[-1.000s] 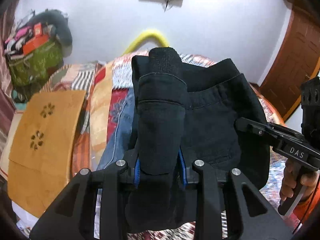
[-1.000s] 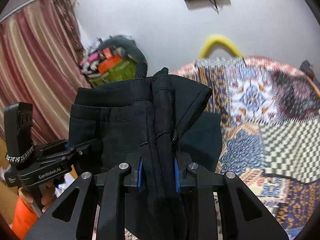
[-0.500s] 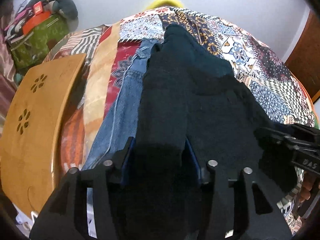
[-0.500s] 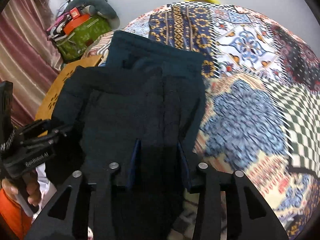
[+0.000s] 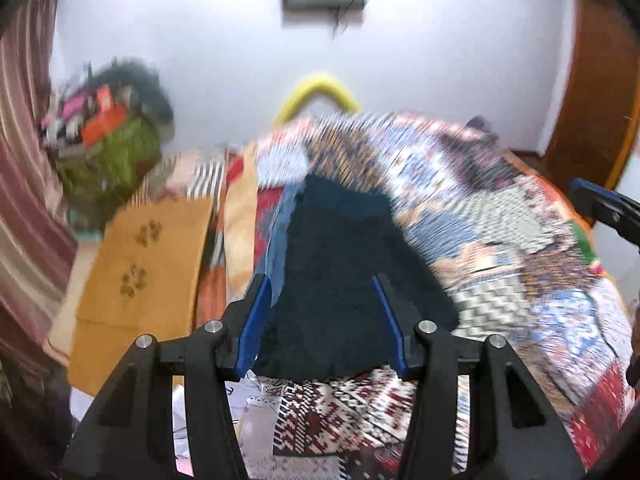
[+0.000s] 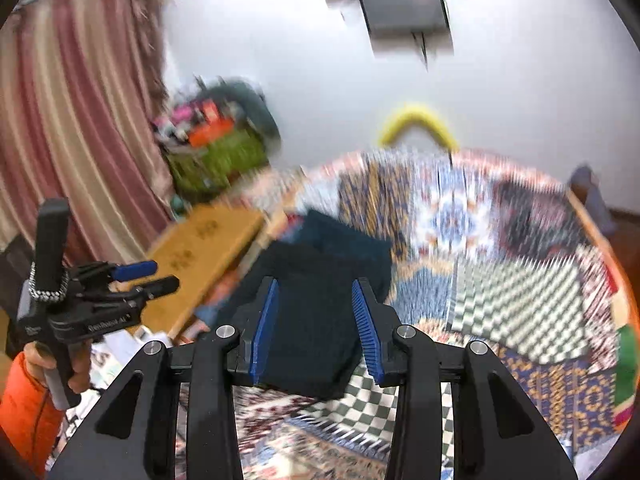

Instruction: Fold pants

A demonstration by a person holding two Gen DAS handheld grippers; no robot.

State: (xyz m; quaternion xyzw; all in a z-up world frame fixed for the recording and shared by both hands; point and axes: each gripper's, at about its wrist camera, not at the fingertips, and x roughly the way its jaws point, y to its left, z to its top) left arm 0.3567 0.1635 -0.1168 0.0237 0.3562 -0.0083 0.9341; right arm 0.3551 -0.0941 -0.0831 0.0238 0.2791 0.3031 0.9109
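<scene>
Two black hand-held grippers with blue pads, the left gripper and right gripper, hang released and empty above the folded dark pants, which lie just ahead of both on the patterned patchwork bedspread. The fold looks finished; next comes checking it, perhaps squaring edges. No containers can be made out through the blur.

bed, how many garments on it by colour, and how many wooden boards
black pants: 1
dark teal garment: 1
blue jeans: 1
wooden board: 1
total: 4
</scene>
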